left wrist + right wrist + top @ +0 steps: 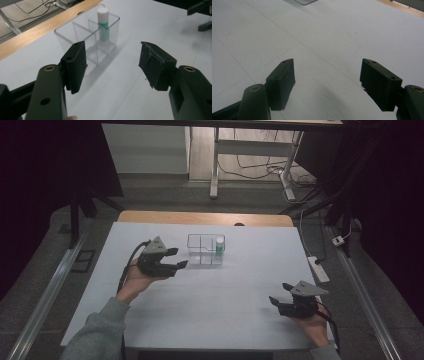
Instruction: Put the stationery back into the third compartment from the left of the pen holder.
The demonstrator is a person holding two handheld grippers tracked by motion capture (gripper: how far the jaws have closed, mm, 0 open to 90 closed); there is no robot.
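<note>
Fingers of the left gripper (113,63) gape empty just short of a clear plastic divided box (86,37) holding an upright green-and-white tube (103,23), while the right gripper (328,85) spreads released over bare white table (324,37).

a white table (210,295) carries a clear divided box (205,249).

Clear plastic organizer box (205,249): rectangular, open-topped, transparent walls, inner partitions dividing it into four compartments. Stands upright on the white table surface, toward the far middle, just ahead of the left gripper's open jaws.

Glue stick (219,245): cylindrical, white cap on top, green band on the body. Stands upright, cap uppermost, in the box's far right compartment as seen from the high view; cap rises above the box rim. In the left gripper view, stick (103,23) sits against the far corner of box (75,37).
</note>
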